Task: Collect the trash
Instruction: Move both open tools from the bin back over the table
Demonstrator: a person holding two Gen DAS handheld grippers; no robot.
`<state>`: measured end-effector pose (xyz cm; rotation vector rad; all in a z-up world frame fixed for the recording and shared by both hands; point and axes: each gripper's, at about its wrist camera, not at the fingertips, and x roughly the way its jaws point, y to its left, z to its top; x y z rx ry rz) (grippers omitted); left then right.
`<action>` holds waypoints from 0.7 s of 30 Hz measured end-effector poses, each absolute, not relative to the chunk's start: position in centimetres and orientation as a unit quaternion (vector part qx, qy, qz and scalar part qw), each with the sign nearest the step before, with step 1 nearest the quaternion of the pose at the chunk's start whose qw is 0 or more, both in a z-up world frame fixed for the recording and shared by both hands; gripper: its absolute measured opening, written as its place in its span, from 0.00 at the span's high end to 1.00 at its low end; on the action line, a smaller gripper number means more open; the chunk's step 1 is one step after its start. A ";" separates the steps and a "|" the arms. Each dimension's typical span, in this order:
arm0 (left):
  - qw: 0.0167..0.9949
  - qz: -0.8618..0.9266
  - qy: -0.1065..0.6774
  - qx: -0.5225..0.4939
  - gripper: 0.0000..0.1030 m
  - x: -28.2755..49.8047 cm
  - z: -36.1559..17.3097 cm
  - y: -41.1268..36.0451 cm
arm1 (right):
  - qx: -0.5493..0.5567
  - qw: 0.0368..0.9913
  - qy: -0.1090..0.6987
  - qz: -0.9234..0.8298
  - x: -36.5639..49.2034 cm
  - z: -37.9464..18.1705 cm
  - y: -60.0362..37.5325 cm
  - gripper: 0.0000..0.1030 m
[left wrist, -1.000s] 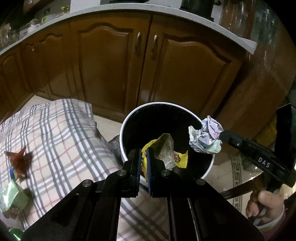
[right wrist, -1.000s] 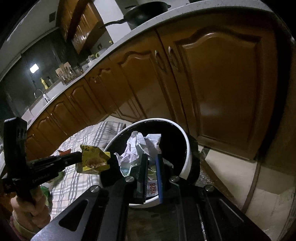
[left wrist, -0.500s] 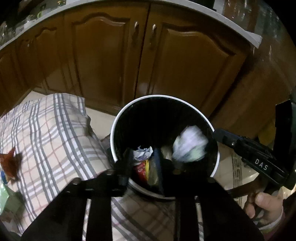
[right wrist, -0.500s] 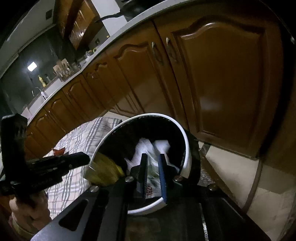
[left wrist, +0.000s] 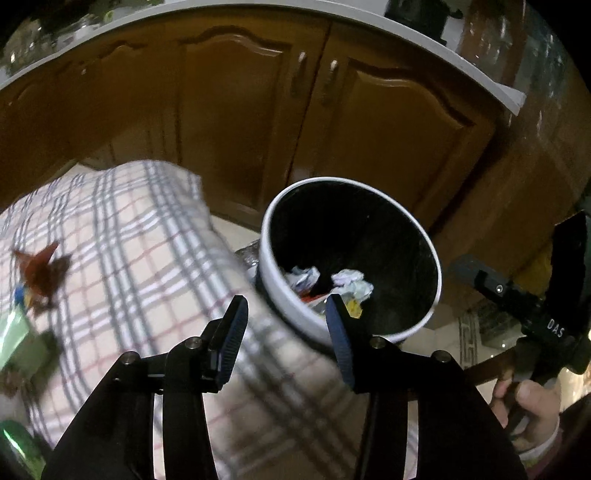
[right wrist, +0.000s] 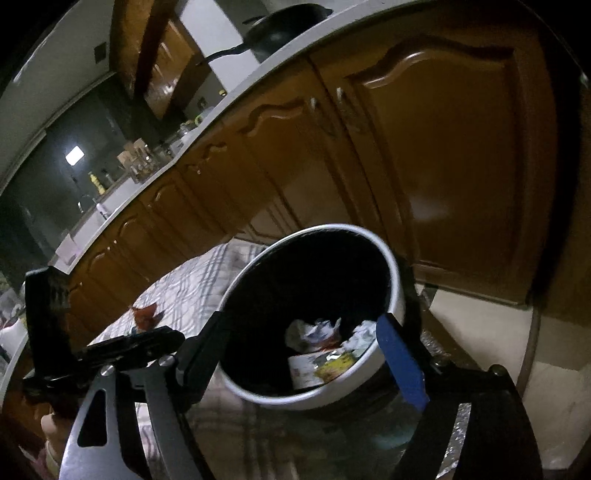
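A white-rimmed black bin [left wrist: 437, 280] [right wrist: 397, 291] stands on the floor by the table's edge. Crumpled paper [left wrist: 352, 282] [right wrist: 364, 334] and a yellow wrapper [left wrist: 352, 308] [right wrist: 338, 363] lie inside it with other scraps. My left gripper [left wrist: 284, 314] hovers over the bin's near rim, its jaws opening with nothing between them. My right gripper [right wrist: 303, 328] hangs above the bin, jaws opening wide and empty. On the plaid tablecloth [left wrist: 129, 240] [right wrist: 192, 284] a red wrapper [left wrist: 40, 266] [right wrist: 146, 315] lies at the left.
Brown cabinet doors [left wrist: 236, 122] [right wrist: 436, 155] under a white counter [left wrist: 491, 88] stand behind the bin. A green packet [left wrist: 14, 332] lies near the table's left edge. A hand [left wrist: 532, 406] grips the right tool. A black pan [right wrist: 280, 29] sits on the counter.
Both grippers went from shut to open. The crumpled paper and the yellow wrapper dropped from them into the bin. The left gripper shifted left toward the table.
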<state>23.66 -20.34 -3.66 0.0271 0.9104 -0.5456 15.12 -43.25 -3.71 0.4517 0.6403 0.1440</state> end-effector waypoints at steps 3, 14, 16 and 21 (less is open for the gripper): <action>0.867 -0.246 0.434 0.001 0.57 22.8 -3.7 -18.3 | 0.220 0.921 0.312 0.082 14.7 -3.4 -42.0 0.18; 0.882 -0.205 0.422 -0.040 0.57 19.7 -3.0 -10.8 | 0.205 0.911 0.330 0.138 14.7 -3.3 -35.7 0.18; 0.886 -0.194 0.419 -0.048 0.57 19.4 -2.8 -9.1 | 0.205 0.907 0.336 0.149 14.8 -3.5 -34.5 0.18; 0.892 -0.170 0.413 -0.065 0.57 18.5 -2.7 -5.5 | 0.188 0.905 0.342 0.170 14.7 -3.5 -31.2 0.18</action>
